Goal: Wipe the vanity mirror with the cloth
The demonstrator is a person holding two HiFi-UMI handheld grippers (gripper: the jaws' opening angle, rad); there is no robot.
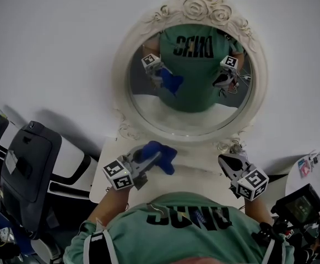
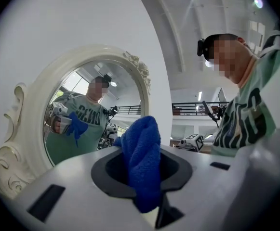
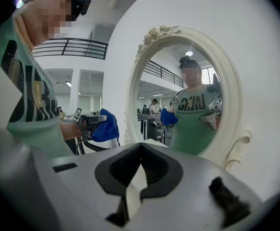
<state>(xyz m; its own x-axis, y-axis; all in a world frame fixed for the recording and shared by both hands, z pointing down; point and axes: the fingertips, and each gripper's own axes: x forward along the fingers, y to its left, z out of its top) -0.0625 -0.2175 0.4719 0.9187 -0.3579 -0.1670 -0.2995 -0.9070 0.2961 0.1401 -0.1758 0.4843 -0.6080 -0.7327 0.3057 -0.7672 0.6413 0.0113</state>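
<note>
The left gripper (image 1: 151, 159) pinches the cloth (image 1: 164, 154) just below the mirror (image 1: 188, 122) — ready to wipe, likely — while the right gripper (image 1: 230, 161) (jaws together, empty) hangs aside.

Only real text: big black block letters across the shirt (image 1: 187, 232). They're upside down in the head view, reversed in the mirror (image 1: 122, 70) and cut off in the right gripper view (can't read them with confidence). Left cube (image 1: 118, 174) and right cube (image 1: 253, 183) carry square marker patterns, no characters.

White tabletop (image 1: 204, 172), ornate oval vanity mirror (image 1: 190, 78) upright at its back edge.
</note>
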